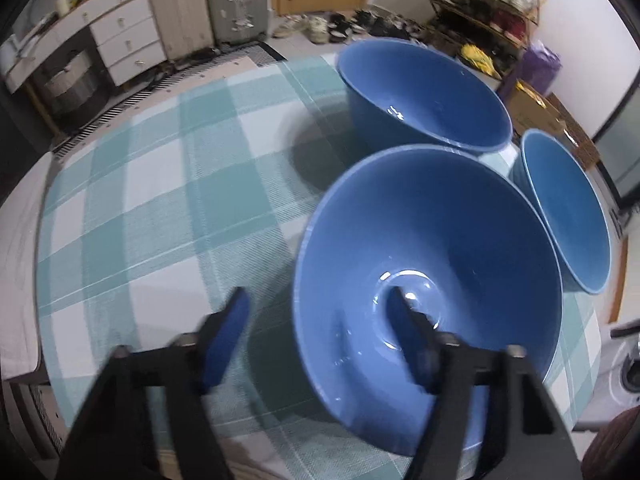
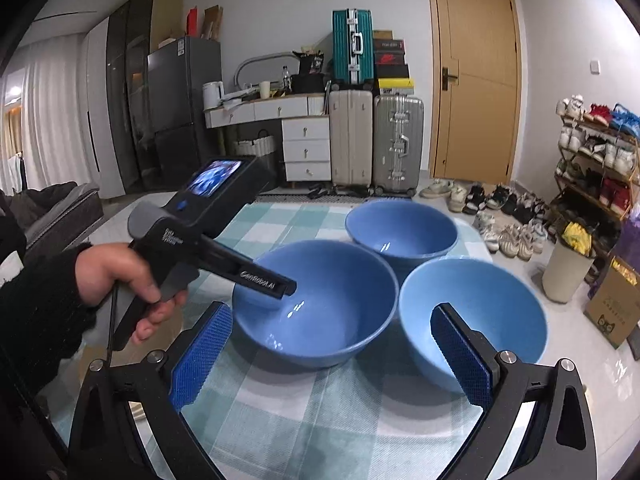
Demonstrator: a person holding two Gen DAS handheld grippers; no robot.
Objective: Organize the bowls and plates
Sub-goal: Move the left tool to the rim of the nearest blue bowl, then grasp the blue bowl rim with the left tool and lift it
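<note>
Standing by a tan door (image 2: 474,80): suitcases (image 2: 376,140); shoes (image 2: 480,200) lying beside a rack (image 2: 596,152); checked cloth (image 1: 160,184) covering the table.

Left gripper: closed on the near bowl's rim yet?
Not yet. Left gripper straddles the near bowl wall, one finger inside, one outside, with a visible gap to the outer finger.
</note>
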